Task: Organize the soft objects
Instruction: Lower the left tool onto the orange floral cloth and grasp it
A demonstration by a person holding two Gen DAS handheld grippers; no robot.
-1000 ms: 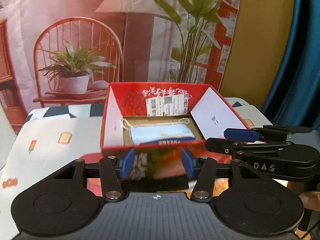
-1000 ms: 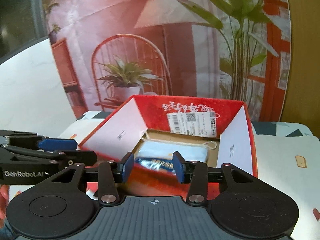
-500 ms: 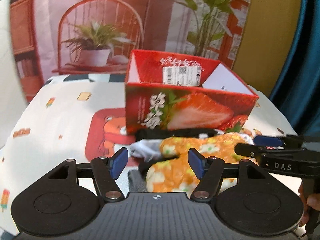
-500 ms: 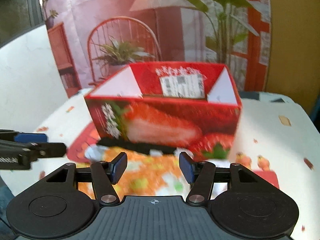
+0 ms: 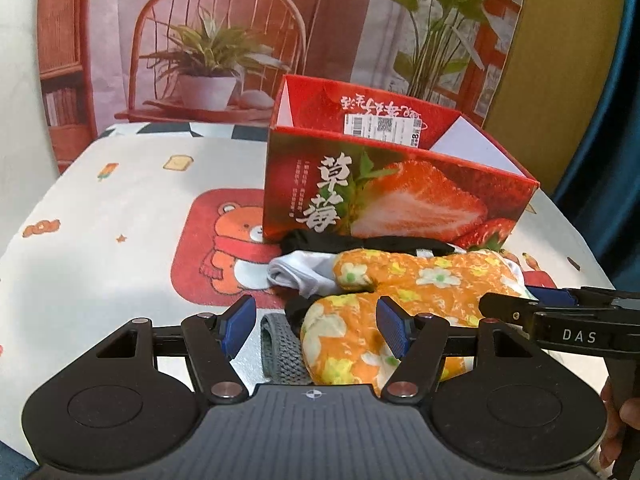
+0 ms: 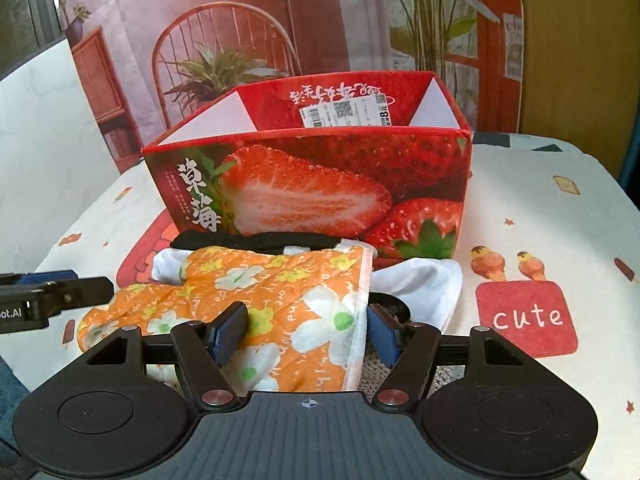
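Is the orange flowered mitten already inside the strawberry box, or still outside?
Outside. The orange mitten lies on the tablecloth in front of the strawberry box, on top of other cloths.

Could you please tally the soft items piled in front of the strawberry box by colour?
Orange floral: 1, oven mitt
White: 1, white cloth
Black: 1, black fabric
Grey: 1, grey knit piece
Total: 4 that can be told apart; the white showing right of the mitt may be a separate piece.
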